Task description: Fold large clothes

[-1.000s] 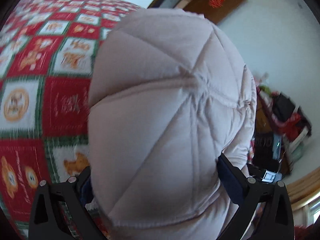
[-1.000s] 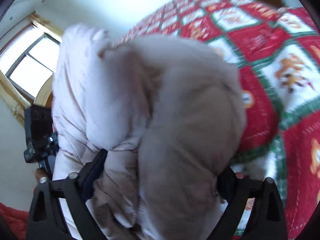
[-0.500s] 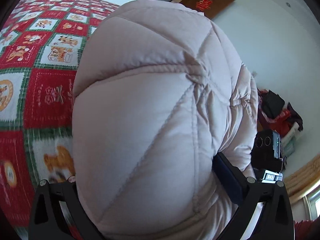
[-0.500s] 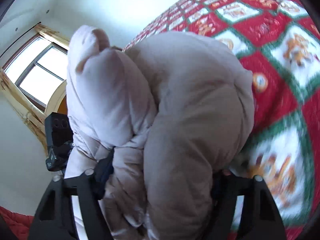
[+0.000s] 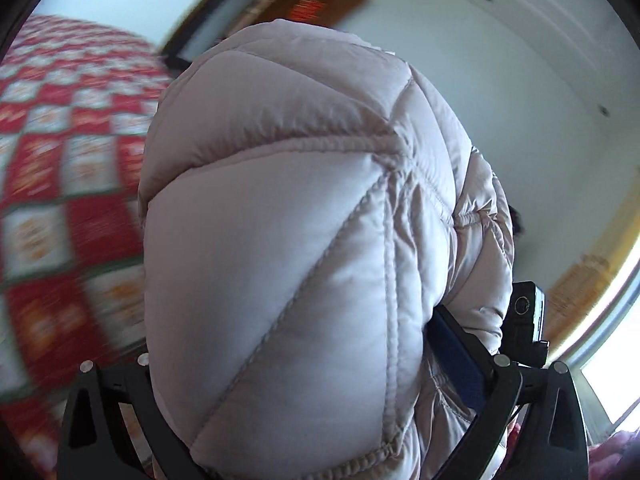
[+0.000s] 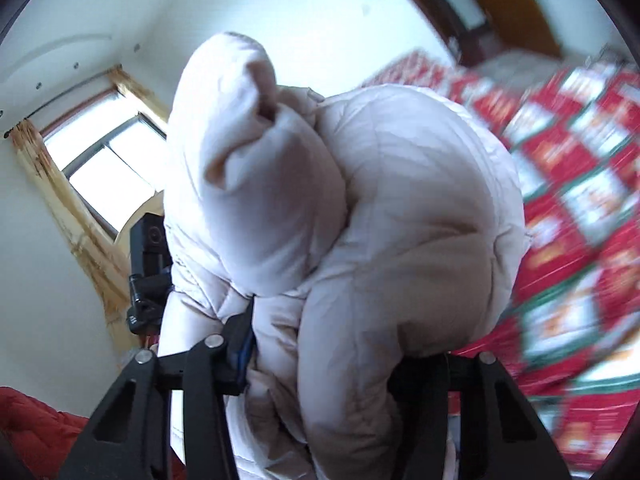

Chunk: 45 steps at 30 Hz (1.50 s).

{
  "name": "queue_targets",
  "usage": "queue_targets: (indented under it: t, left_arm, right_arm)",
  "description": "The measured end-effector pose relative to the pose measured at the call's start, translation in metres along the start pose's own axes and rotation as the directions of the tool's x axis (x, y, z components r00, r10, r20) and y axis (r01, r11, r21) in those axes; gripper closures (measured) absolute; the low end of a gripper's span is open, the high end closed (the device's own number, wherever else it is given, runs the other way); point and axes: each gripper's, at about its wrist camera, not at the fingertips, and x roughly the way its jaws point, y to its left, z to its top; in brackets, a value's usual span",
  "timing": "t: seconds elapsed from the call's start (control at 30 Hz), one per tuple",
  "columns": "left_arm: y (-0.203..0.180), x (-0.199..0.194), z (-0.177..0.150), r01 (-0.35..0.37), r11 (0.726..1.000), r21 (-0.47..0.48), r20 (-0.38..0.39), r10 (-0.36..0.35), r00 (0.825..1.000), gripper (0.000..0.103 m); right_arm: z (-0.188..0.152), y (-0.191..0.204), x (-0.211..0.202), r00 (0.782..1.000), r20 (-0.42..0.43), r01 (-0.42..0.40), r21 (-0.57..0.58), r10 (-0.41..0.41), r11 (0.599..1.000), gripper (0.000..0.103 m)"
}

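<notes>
A puffy pale pink quilted jacket (image 5: 304, 264) hangs bunched in the air over the bed, filling both wrist views. My left gripper (image 5: 292, 340) is shut on one side of the bundle; its blue pad (image 5: 456, 356) presses into the fabric and the other finger is half hidden behind it. My right gripper (image 6: 340, 340) grips the other side of the jacket (image 6: 400, 220). Its jaws are closing on the padding, the left pad (image 6: 240, 340) dug into the folds. Each view shows the other gripper's camera (image 5: 528, 316) (image 6: 150, 248) beyond the jacket.
A bed with a red, white and green patchwork quilt (image 5: 60, 200) (image 6: 580, 200) lies below. A window with a yellow curtain (image 6: 108, 176) is on one wall, a wooden door (image 5: 320, 4) on another. A red garment (image 6: 32, 432) lies low on the left.
Both grippers have lifted the jacket higher off the bed, and the quilt has dropped away in blur. The right gripper's jaws have narrowed, squeezing the bundle tighter.
</notes>
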Motion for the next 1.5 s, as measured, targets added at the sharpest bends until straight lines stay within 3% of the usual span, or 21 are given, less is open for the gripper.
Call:
queue_targets:
  t: [0.1, 0.17, 0.27, 0.33, 0.47, 0.53, 0.7, 0.8, 0.9, 1.0, 1.1, 1.2, 1.27, 1.3, 1.33, 1.4, 1.47, 1.5]
  left_arm:
    - [-0.022, 0.055, 0.018, 0.071, 0.997, 0.03, -0.042, -0.069, 0.997, 0.002]
    - [-0.03, 0.105, 0.025, 0.076, 0.996, 0.04, -0.07, -0.073, 0.995, 0.002]
    - [-0.025, 0.169, 0.029, 0.019, 0.999, 0.04, -0.114, -0.014, 0.993, 0.002]
    - [-0.019, 0.205, 0.027, -0.062, 0.997, 0.052, -0.144, 0.069, 0.987, 0.002]
    - [-0.01, 0.244, 0.028, -0.254, 0.96, 0.118, -0.169, 0.272, 0.947, 0.001]
    - [0.0, 0.256, 0.035, -0.348, 0.929, 0.125, -0.173, 0.366, 0.914, 0.001]
    - [0.012, 0.28, 0.039, -0.481, 0.863, 0.151, -0.145, 0.501, 0.853, 0.001]
    - [-0.007, 0.287, 0.017, -0.545, 0.807, 0.228, -0.095, 0.575, 0.812, 0.001]
    - [-0.008, 0.295, 0.011, -0.582, 0.76, 0.289, -0.044, 0.618, 0.785, 0.0]
    - [0.011, 0.306, 0.021, -0.591, 0.748, 0.302, -0.037, 0.629, 0.777, 0.0]
    - [0.006, 0.304, 0.016, -0.59, 0.743, 0.315, -0.034, 0.631, 0.775, 0.001]
    - [0.011, 0.308, 0.021, -0.59, 0.744, 0.312, -0.038, 0.631, 0.775, 0.001]
    - [0.004, 0.305, 0.018, -0.589, 0.749, 0.304, -0.041, 0.628, 0.777, 0.001]
    - [0.002, 0.305, 0.018, -0.59, 0.748, 0.304, -0.04, 0.628, 0.777, 0.001]
    - [0.001, 0.305, 0.017, -0.591, 0.746, 0.305, -0.037, 0.63, 0.776, 0.001]
    - [0.0, 0.305, 0.017, -0.592, 0.745, 0.307, -0.036, 0.631, 0.775, 0.001]
    - [0.0, 0.304, 0.017, -0.591, 0.747, 0.305, -0.038, 0.63, 0.776, 0.001]
    - [0.0, 0.303, 0.016, -0.591, 0.747, 0.305, -0.038, 0.629, 0.776, 0.0]
  right_arm:
    - [0.021, -0.022, -0.053, 0.993, 0.077, 0.091, -0.008, -0.09, 0.996, 0.052]
    - [0.03, -0.051, -0.073, 0.983, 0.104, 0.149, 0.034, -0.152, 0.988, 0.052]
    - [0.039, -0.106, -0.088, 0.965, 0.109, 0.229, 0.096, -0.239, 0.969, 0.052]
    - [0.042, -0.145, -0.088, 0.961, 0.089, 0.247, 0.154, -0.262, 0.957, 0.052]
    - [0.043, -0.211, -0.072, 0.963, 0.062, 0.241, 0.243, -0.263, 0.94, 0.052]
    - [0.043, -0.232, -0.063, 0.959, 0.045, 0.26, 0.262, -0.281, 0.929, 0.052]
    - [0.039, -0.27, -0.047, 0.963, 0.054, 0.233, 0.325, -0.264, 0.917, 0.045]
    - [0.035, -0.26, -0.05, 0.959, 0.052, 0.25, 0.309, -0.279, 0.918, 0.045]
    - [0.039, -0.261, -0.048, 0.953, 0.048, 0.27, 0.314, -0.299, 0.91, 0.044]
    - [0.028, -0.254, -0.063, 0.941, 0.072, 0.292, 0.323, -0.331, 0.9, 0.038]
    - [0.02, -0.253, -0.074, 0.925, 0.068, 0.332, 0.337, -0.374, 0.881, 0.032]
    - [0.018, -0.232, -0.106, 0.89, 0.094, 0.397, 0.32, -0.446, 0.86, 0.031]
    - [0.019, -0.201, -0.136, 0.829, 0.161, 0.486, 0.265, -0.535, 0.833, 0.032]
    - [0.019, -0.183, -0.147, 0.791, 0.193, 0.541, 0.223, -0.58, 0.811, 0.041]
    - [0.021, -0.169, -0.152, 0.768, 0.206, 0.58, 0.176, -0.606, 0.795, 0.061]
    - [0.032, -0.15, -0.145, 0.769, 0.192, 0.601, 0.106, -0.609, 0.792, 0.08]
    - [0.038, -0.142, -0.122, 0.766, 0.162, 0.624, 0.045, -0.622, 0.78, 0.08]
    - [0.042, -0.145, -0.107, 0.753, 0.156, 0.644, 0.03, -0.64, 0.765, 0.08]
